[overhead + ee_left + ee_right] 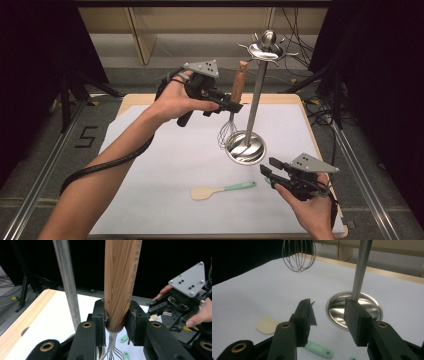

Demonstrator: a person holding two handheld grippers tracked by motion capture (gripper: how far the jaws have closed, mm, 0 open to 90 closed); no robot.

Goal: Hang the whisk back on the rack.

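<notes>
Above white table, left gripper clamps whisk beside stand.

The whisk has a round handle of reddish-brown striped wood above a balloon of thin steel wires, and it hangs upright with a slight tilt, handle top leaning right, just above the centre of the high view, clear of the white table cover. In the left gripper view its handle rises through the middle of the frame, the wires fanning out from its lower end at the bottom edge. In the right gripper view the wire loops hang at the upper left-centre, above the cover.
</notes>
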